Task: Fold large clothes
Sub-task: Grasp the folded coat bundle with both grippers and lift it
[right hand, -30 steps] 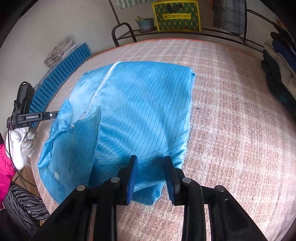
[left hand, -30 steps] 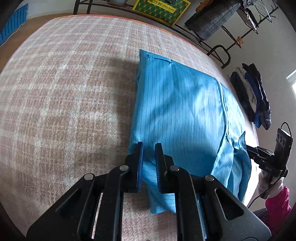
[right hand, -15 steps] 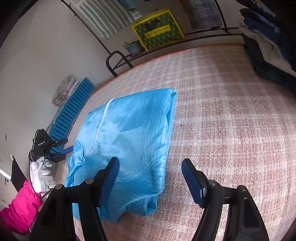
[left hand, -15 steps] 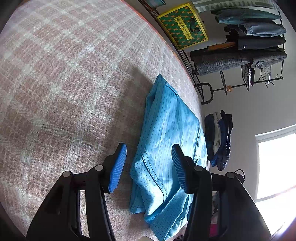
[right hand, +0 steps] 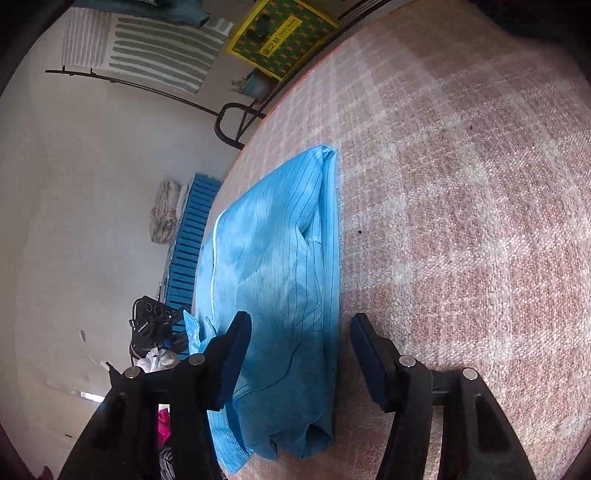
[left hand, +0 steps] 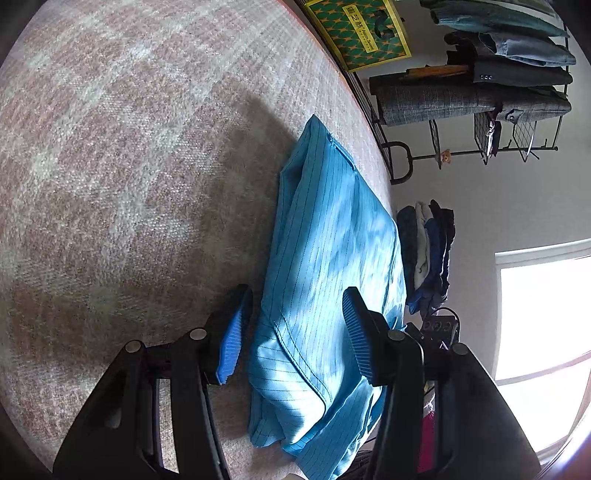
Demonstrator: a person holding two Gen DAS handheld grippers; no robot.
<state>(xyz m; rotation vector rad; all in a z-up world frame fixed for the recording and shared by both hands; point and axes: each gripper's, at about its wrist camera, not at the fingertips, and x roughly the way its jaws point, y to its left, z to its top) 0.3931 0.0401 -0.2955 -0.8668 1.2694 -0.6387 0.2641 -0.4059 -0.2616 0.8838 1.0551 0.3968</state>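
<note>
A blue pinstriped garment lies folded in a long bundle on the pink plaid cloth. My left gripper hovers low over its near end, jaws apart. The bundle's left edge lies between the blue pads, which do not press on it. In the right wrist view the garment shows its white zip line. My right gripper straddles the bundle's right edge. Its jaws are closing, and the pads stay clear of the fabric. The other gripper's camera shows above a gloved hand.
A black rack with folded clothes and a yellow-green box stand beyond the cloth's far edge. A dark pile of clothes lies to the right near a bright window. A blue slatted panel leans at the left.
Both grippers have let go of the garment's near hem and opened. Both have rolled sideways and sunk closer to the bundle, which now lies flat on the cloth.
</note>
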